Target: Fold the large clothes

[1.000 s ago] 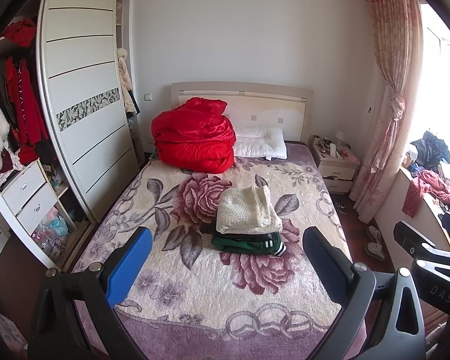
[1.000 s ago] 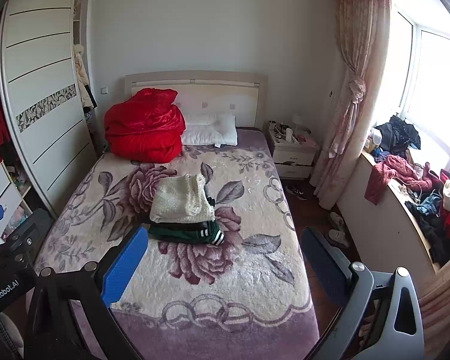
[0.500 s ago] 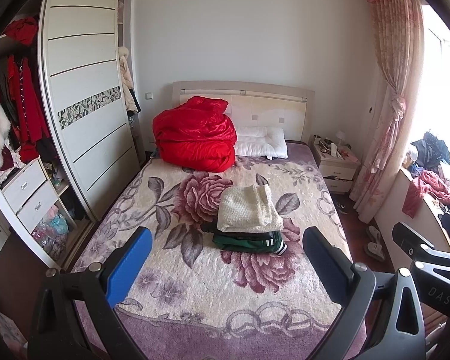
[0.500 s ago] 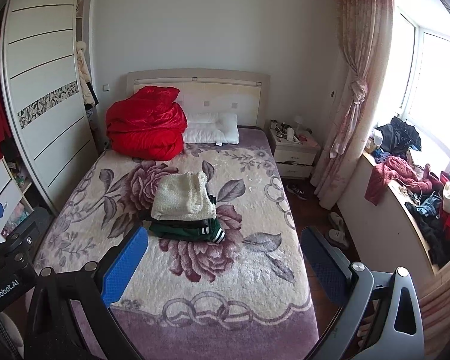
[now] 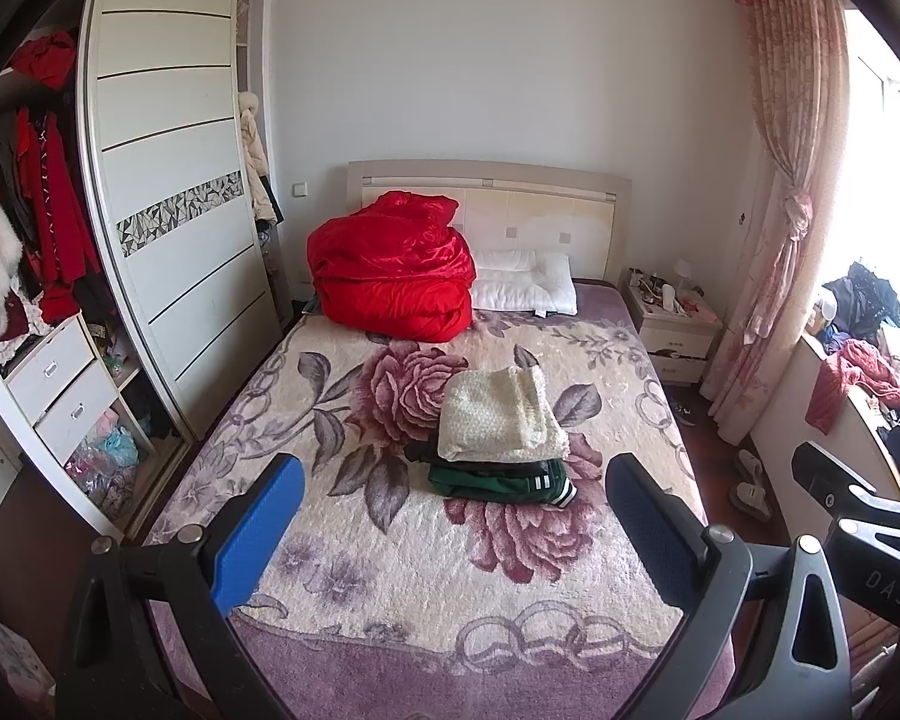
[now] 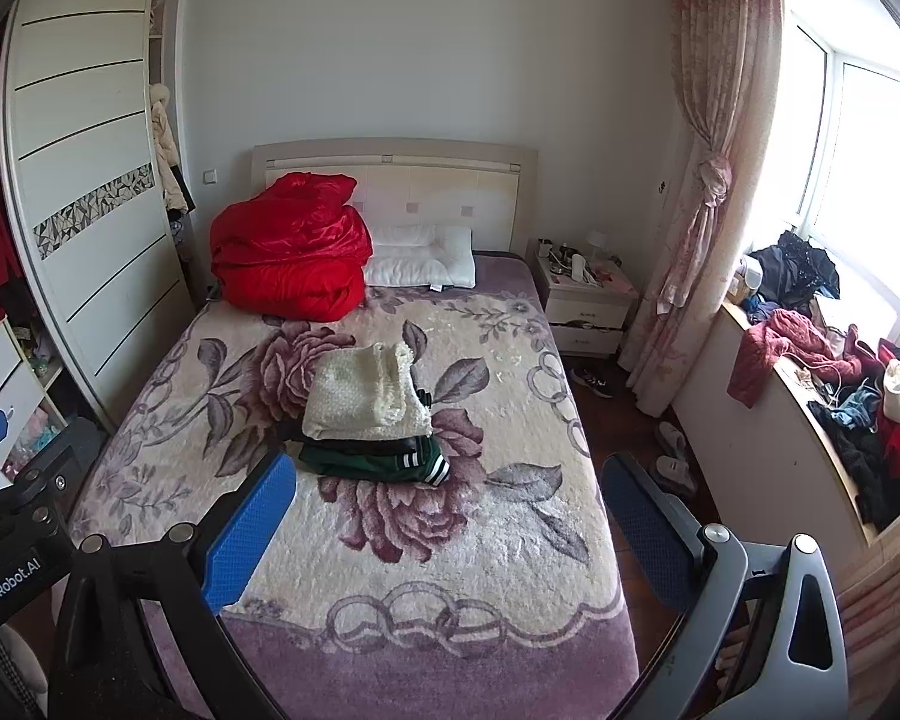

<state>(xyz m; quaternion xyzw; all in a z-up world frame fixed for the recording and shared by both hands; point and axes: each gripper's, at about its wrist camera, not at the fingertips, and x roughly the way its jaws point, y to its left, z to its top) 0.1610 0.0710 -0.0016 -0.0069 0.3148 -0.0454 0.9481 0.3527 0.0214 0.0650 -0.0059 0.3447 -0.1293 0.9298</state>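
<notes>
A bed covered by a floral blanket is carrying a folded stack at its middle, a cream knit lying over a green garment; a red quilt and a white pillow are sitting against the headboard.

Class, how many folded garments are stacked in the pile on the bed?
3 can be made out. A cream knit lies on top, a thin dark piece sits under it, and a green garment with white stripes is at the bottom. More may be hidden between them.
</notes>
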